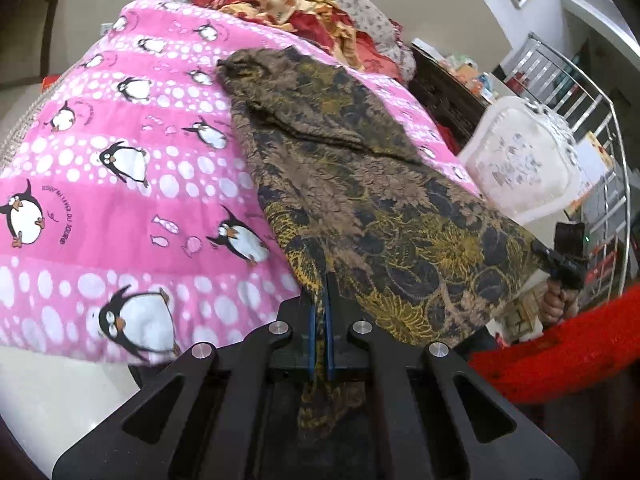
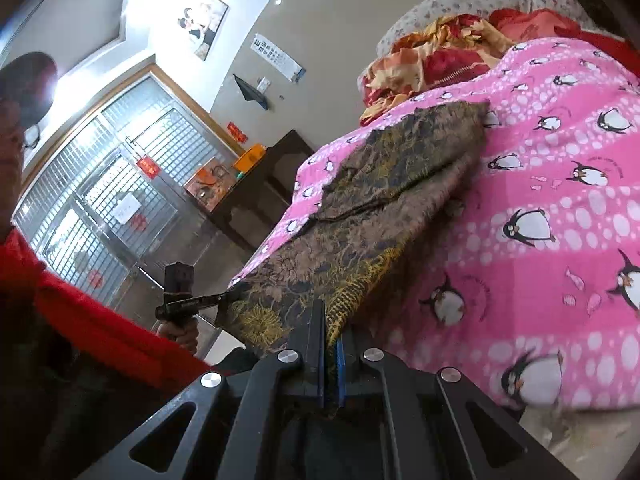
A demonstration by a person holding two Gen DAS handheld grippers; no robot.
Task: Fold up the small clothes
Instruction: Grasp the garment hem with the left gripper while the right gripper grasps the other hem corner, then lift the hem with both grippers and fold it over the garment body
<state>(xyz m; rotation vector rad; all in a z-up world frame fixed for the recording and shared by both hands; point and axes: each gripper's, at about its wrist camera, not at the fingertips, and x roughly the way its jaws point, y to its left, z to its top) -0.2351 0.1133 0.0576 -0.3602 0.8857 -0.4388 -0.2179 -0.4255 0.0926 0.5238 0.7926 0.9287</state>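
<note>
A brown garment with dark and yellow flowers [image 1: 360, 184] lies lengthwise on a pink penguin blanket [image 1: 120, 184]. Its near edge is lifted off the blanket and stretched between both grippers. My left gripper [image 1: 321, 284] is shut on one near corner, and cloth hangs down between its blue pads. The right gripper [image 1: 540, 251] shows at the right, clamped on the other near corner. In the right wrist view the right gripper [image 2: 329, 320] is shut on the garment [image 2: 360, 216], and the left gripper [image 2: 224, 297] pinches the opposite corner. The garment's far end rests on the blanket [image 2: 560, 200].
A heap of red and yellow clothes [image 1: 280, 0] lies at the blanket's far end. A white cushioned chair [image 1: 520, 160] and a dark cabinet [image 2: 256, 192] stand beside the bed. A metal-barred door [image 2: 100, 200] is behind. The person's red sleeve [image 2: 80, 320] is close by.
</note>
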